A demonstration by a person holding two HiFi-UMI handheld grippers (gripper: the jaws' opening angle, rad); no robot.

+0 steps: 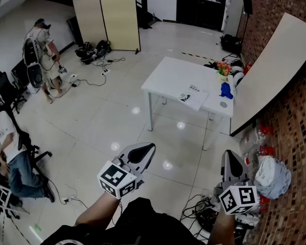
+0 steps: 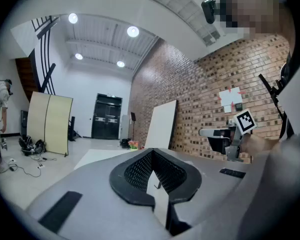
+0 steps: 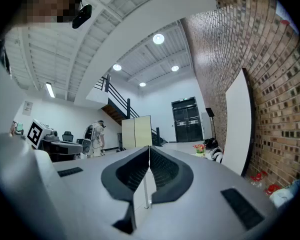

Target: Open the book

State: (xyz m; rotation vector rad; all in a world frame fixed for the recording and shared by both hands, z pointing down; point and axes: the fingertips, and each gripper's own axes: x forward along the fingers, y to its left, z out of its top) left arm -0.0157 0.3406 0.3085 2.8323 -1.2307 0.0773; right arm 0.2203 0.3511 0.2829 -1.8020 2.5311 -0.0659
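White table (image 1: pixel 169 79) with book (image 1: pixel 193 96), print unreadable; left claw (image 2: pixel 152 151), right claw (image 3: pixel 149 147) closed, empty.

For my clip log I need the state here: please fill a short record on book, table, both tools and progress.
book: lies flat on the table, looks closed
table: white, some way ahead; also bears flowers and a blue object
left tool: shut, empty, level
right tool: shut, empty, level
progress: not begun; book untouched
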